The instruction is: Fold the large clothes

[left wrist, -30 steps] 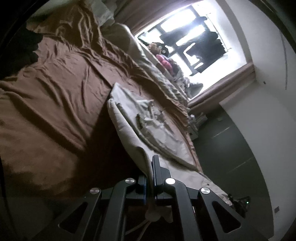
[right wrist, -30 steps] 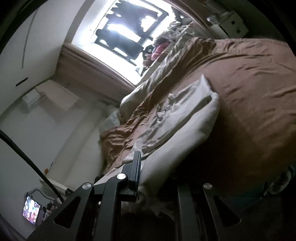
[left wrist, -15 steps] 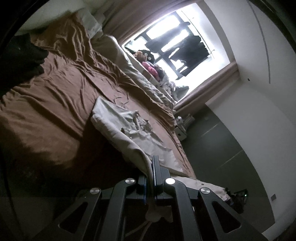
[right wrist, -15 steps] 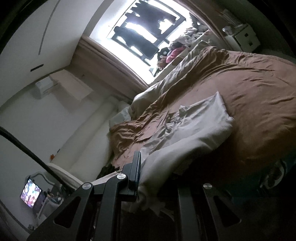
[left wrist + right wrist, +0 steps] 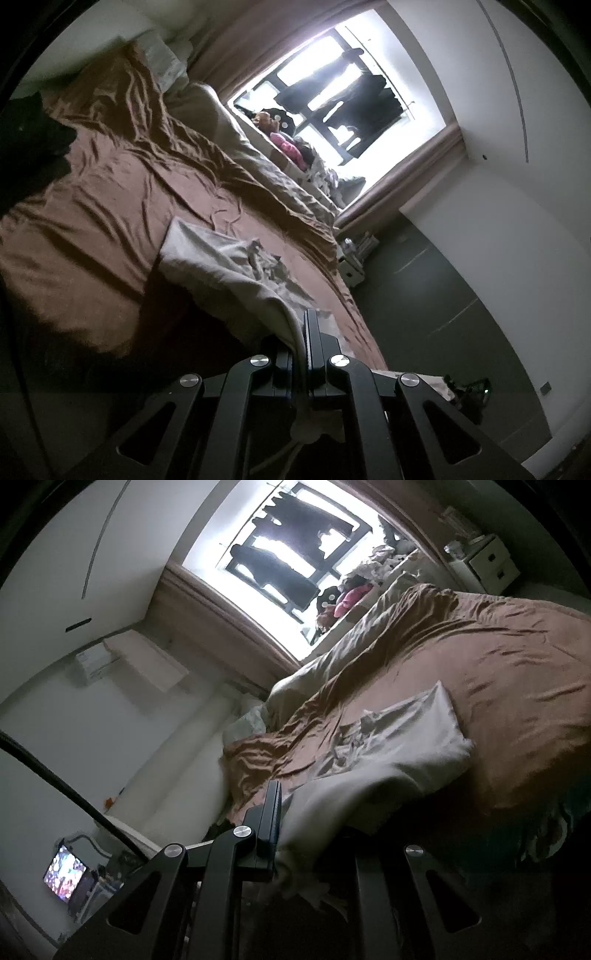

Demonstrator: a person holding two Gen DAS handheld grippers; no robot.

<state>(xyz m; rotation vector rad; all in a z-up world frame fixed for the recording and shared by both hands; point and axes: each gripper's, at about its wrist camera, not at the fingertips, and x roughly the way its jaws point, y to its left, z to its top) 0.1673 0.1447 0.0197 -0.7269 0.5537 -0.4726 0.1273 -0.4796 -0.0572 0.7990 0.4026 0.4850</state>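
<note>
A large pale grey-white garment (image 5: 221,266) lies stretched over the brown bed (image 5: 92,229), its far end resting on the sheet and its near edge lifted. My left gripper (image 5: 301,332) is shut on one near corner of the garment, the cloth pinched between its jaws. In the right wrist view the same garment (image 5: 399,746) runs from the bed (image 5: 517,664) to my right gripper (image 5: 291,812), which is shut on the other near corner; cloth hides its right finger.
A bunched beige duvet (image 5: 266,173) lies along the far side of the bed under the bright window (image 5: 332,92). A dark item (image 5: 33,136) sits at the bed's left. A white nightstand (image 5: 491,561) and a lit screen (image 5: 64,871) stand beside the bed.
Both grippers have pulled back and risen from the bed with the garment's near edge. More of the room and window shows, and the garment looks smaller and farther.
</note>
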